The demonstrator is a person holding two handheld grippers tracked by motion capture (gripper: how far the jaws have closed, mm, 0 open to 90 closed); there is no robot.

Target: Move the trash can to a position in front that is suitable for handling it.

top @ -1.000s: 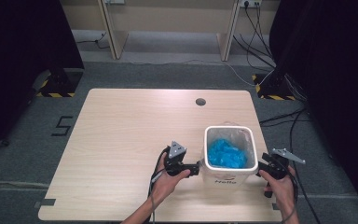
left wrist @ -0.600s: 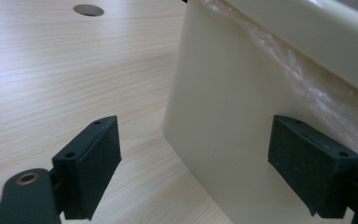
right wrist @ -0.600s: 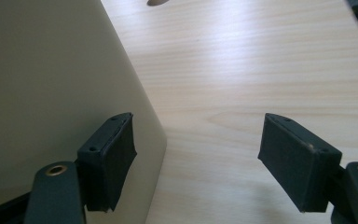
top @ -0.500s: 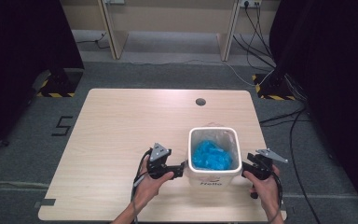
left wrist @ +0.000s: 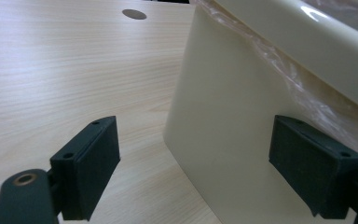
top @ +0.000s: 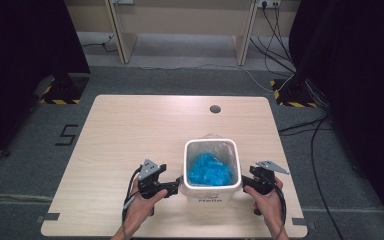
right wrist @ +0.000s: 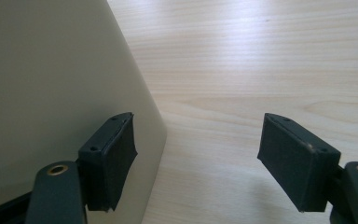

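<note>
Cream plastic waste bin [top: 211,192], lined with clear film and holding crumpled blue material [top: 209,169], is seen near the wooden table's [top: 130,135] front edge. It is flanked by the left gripper [top: 175,187] and right gripper [top: 246,183], both with jaws spread, pinching nothing. Uneven side pressure could likely tip it or push it off the edge.

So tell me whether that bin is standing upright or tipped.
Upright: the cream bin stands on the table, mouth upward, showing the blue bag inside.
</note>
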